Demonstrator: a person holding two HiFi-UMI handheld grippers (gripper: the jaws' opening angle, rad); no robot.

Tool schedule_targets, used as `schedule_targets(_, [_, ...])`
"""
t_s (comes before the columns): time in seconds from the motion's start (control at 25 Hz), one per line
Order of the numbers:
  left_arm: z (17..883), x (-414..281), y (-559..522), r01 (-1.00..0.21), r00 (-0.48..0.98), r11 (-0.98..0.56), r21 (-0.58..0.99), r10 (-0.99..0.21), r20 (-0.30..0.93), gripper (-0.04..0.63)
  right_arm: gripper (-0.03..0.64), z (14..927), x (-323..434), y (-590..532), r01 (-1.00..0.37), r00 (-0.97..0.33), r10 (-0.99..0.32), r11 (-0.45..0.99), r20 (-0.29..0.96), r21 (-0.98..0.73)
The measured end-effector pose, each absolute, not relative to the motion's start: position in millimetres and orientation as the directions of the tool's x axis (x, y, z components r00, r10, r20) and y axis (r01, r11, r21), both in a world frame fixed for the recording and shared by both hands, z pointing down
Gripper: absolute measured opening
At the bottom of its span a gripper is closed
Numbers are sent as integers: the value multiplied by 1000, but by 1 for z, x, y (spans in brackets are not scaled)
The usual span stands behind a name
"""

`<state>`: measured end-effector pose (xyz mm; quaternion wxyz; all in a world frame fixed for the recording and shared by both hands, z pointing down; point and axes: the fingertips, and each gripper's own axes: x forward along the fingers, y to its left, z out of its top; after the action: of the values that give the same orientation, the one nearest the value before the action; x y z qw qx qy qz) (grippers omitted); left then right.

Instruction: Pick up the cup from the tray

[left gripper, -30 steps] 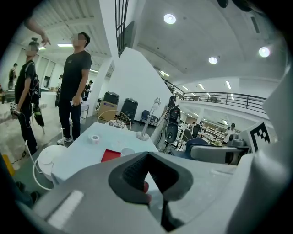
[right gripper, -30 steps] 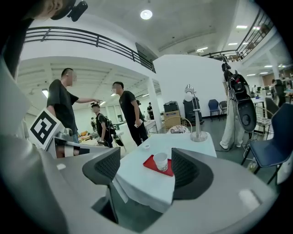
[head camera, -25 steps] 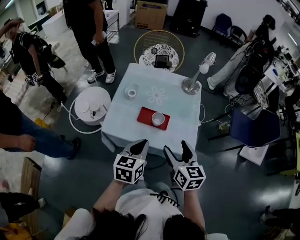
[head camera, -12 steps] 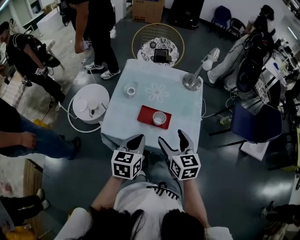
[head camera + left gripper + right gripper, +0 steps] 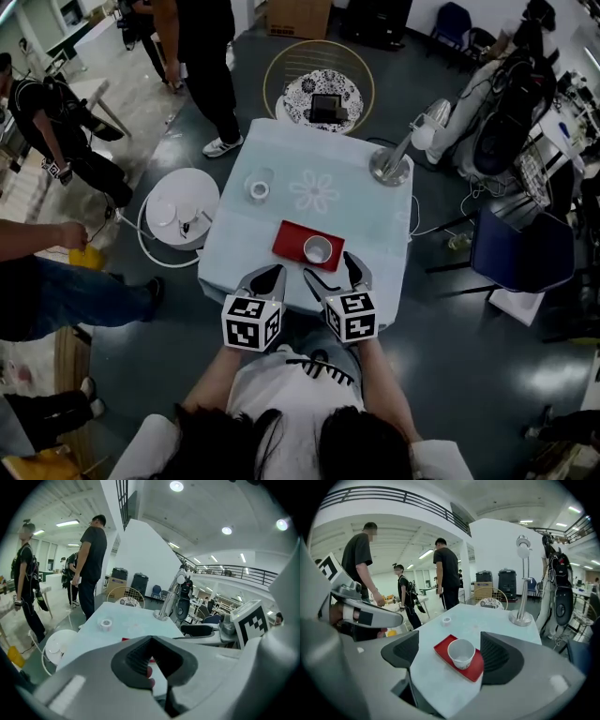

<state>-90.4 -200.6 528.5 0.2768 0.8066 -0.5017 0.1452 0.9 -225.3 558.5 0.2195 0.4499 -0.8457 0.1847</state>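
Observation:
A white paper cup stands upright on a red tray near the front edge of the pale blue table. My right gripper is open just short of the tray. Its jaws have just been opening, and nothing is between them. In the right gripper view the cup sits on the tray ahead of the spread jaws of the right gripper. My left gripper is shut and empty at the table's front edge, left of the tray. In its own view the left gripper hides most of the tray.
A roll of tape lies at the table's left. A metal stand with a round base rises at the back right. A white round side table is to the left, a wire chair behind, a blue chair to the right. People stand at the left.
Both grippers have moved forward and down to the table's front edge. The right jaws have spread wider and now frame the cup. The people at the left have shifted.

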Motion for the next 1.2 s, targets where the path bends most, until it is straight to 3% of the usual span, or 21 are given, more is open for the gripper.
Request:
schedule_targets(0.44, [572,-81,-233,-901,433,-303,309,-661,613,1,448,645,-4,-262,-851,-418,-555,516,719,-97])
schedule_targets(0.96, [584,-70,-249,-899,438,-314,307,-618,653,1,445,675,-14,-279,-828,-408,-456,550,791,-110])
schedule_targets(1.08, [585,-69,-250,-900,435,-310,306,-617,656,0,382,677,-12,-280,-830,-399,-449,548,799,-106])
schedule_targets(1.2, [585,-69,-252,-900,437,-309,309,-617,655,0,376,675,-12,-281,-824,-415,-445,554,794,-120])
